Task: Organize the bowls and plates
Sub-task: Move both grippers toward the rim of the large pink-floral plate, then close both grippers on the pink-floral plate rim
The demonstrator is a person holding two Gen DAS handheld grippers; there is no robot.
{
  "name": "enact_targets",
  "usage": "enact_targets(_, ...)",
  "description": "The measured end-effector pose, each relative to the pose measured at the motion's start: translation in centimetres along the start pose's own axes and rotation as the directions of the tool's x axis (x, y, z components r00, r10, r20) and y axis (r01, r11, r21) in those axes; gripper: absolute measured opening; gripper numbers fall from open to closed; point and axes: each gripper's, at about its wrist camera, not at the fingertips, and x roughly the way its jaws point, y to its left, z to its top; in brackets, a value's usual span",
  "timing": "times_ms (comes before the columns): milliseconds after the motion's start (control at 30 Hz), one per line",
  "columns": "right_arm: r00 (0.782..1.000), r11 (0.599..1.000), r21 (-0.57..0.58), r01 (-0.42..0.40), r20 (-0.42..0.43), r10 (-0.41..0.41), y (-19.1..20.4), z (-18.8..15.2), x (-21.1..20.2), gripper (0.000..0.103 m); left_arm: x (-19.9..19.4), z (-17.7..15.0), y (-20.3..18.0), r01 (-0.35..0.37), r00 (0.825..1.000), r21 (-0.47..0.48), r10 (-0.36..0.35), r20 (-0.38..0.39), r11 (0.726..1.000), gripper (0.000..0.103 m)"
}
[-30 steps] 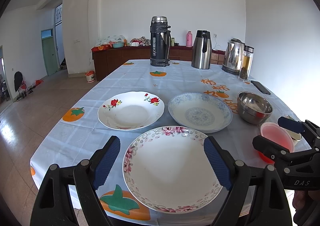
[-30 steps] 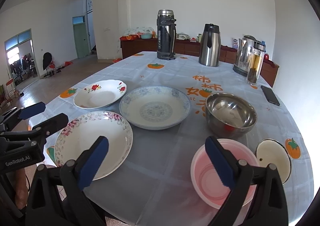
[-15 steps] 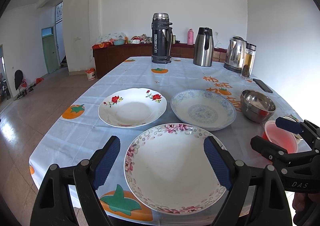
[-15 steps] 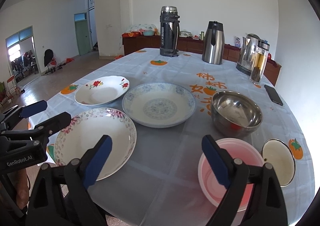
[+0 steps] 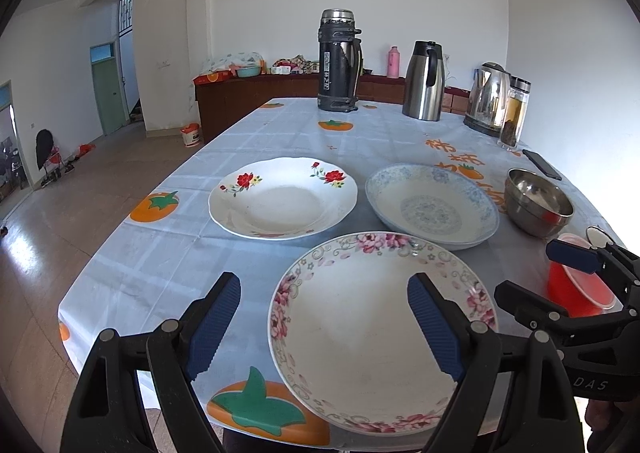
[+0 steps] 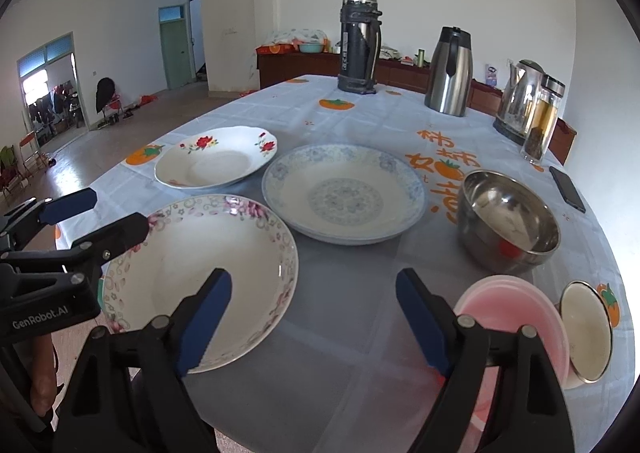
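A pink-flowered plate (image 5: 360,325) lies at the table's near edge, also in the right wrist view (image 6: 192,277). Behind it lie a red-rose plate (image 5: 280,201) (image 6: 216,165) and a blue-patterned plate (image 5: 432,209) (image 6: 344,193). A steel bowl (image 5: 536,205) (image 6: 508,221), a pink bowl (image 5: 580,285) (image 6: 516,321) and a small white bowl (image 6: 588,333) stand on the right. My left gripper (image 5: 324,333) is open and empty, above the pink-flowered plate's left half. My right gripper (image 6: 312,321) is open and empty, between that plate and the pink bowl.
At the table's far end stand a black thermos (image 5: 338,61), a steel carafe (image 5: 424,81), a kettle (image 5: 488,101) and a glass jar (image 5: 516,113). A phone (image 5: 542,165) lies on the right. The tablecloth (image 5: 172,253) ends near my grippers; floor lies to the left.
Both grippers have shifted left and slightly up; the plates and bowls now sit further right in both views. Nothing on the table has moved. Both grippers stay open.
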Motion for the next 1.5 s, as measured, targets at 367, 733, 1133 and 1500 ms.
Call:
enact_targets(367, 0.998, 0.999, -0.016, -0.027, -0.059, 0.026, 0.9, -0.3, 2.6, 0.074, 2.0, -1.4, 2.3, -0.051, 0.996, -0.043, 0.048, -0.075, 0.998, 0.087)
enact_targets(733, 0.993, 0.999, -0.017, -0.05, -0.111, 0.047, 0.9, -0.8, 4.5, 0.063, 3.2, -2.2, 1.8, 0.0, 0.993, -0.04, -0.005, -0.114, 0.999, 0.086)
enact_targets(1133, 0.988, 0.995, -0.031, -0.092, -0.127, 0.087, 1.0, -1.1, 5.3, 0.03, 4.5, -3.1, 1.5, 0.017, 0.984, -0.049, -0.026, -0.175, 0.999, 0.041)
enact_targets(1500, 0.989, 0.993, -0.036, -0.114, -0.104, 0.11, 1.0, -1.3, 5.2, 0.021, 4.4, -3.1, 1.5, -0.025, 0.989, -0.036, 0.019, -0.149, 0.999, 0.034)
